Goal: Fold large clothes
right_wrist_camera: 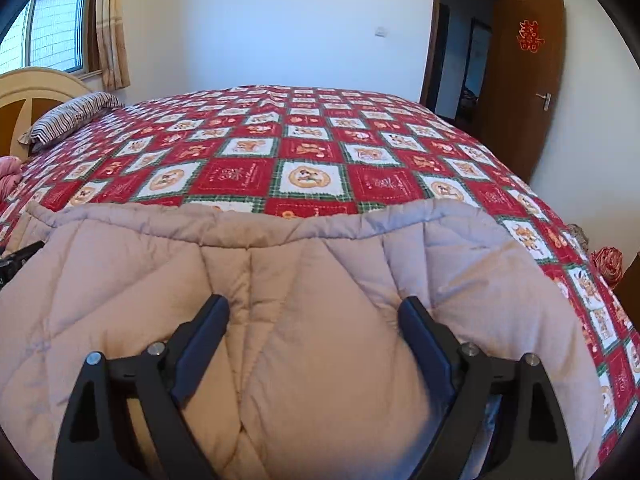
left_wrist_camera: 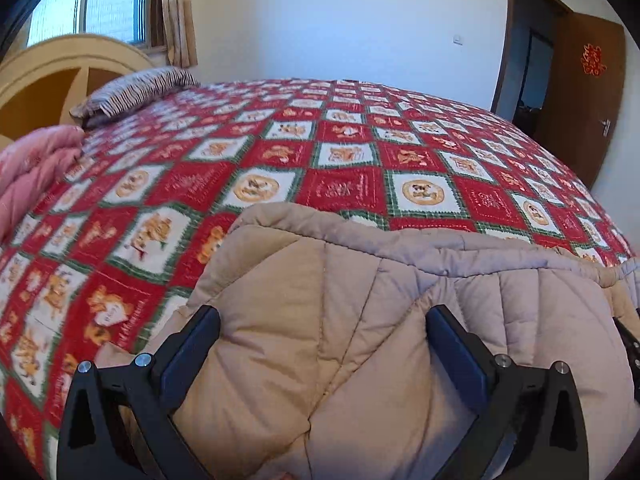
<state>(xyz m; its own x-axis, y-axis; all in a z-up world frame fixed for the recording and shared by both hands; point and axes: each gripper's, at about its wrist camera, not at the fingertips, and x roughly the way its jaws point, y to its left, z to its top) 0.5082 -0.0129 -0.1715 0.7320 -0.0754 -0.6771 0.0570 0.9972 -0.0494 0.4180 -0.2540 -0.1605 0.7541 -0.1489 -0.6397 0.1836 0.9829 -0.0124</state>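
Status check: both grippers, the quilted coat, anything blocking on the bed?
Left gripper open, astride beige quilted garment. Right gripper open, same garment. Bedspread beyond bare; striped pillow far off.

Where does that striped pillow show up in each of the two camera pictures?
Left wrist view: the striped pillow lies upper left, at the head of the bed below the window.
Right wrist view: the striped pillow sits at the far left edge, smaller, against the headboard.
Shared landmark: the brown door with a red paper ornament, upper right in both.
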